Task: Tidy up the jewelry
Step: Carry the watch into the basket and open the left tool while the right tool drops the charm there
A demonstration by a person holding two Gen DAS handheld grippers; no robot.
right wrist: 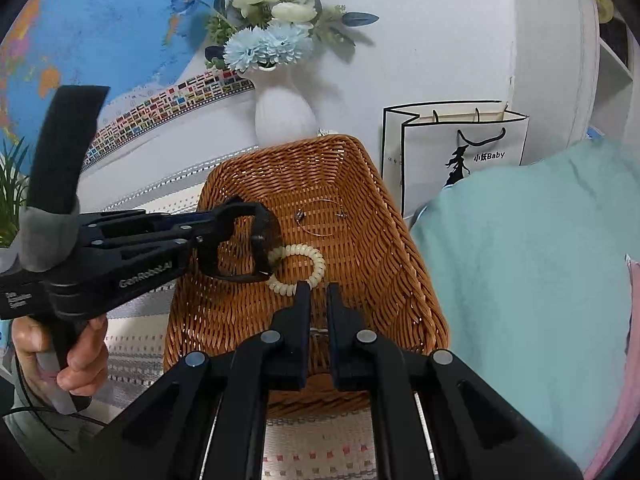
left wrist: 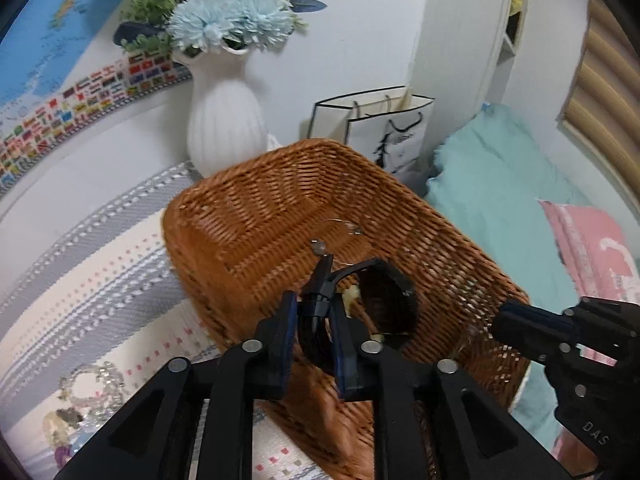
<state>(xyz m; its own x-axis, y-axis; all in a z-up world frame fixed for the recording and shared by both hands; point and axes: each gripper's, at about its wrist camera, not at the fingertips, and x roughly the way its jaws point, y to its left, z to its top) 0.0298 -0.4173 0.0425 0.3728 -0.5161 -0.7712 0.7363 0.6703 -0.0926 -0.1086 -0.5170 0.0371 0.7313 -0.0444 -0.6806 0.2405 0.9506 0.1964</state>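
Pinching a dark bangle over the wicker basket, the left hand-held gripper reaches in above a cream coil bracelet and thin hoop; the right hand-held gripper hovers at the basket's near edge, fingers narrowly parted, holding nothing.

black plastic left gripper, silver screws, white "genrobot.ai" lettering, grey padded handle.
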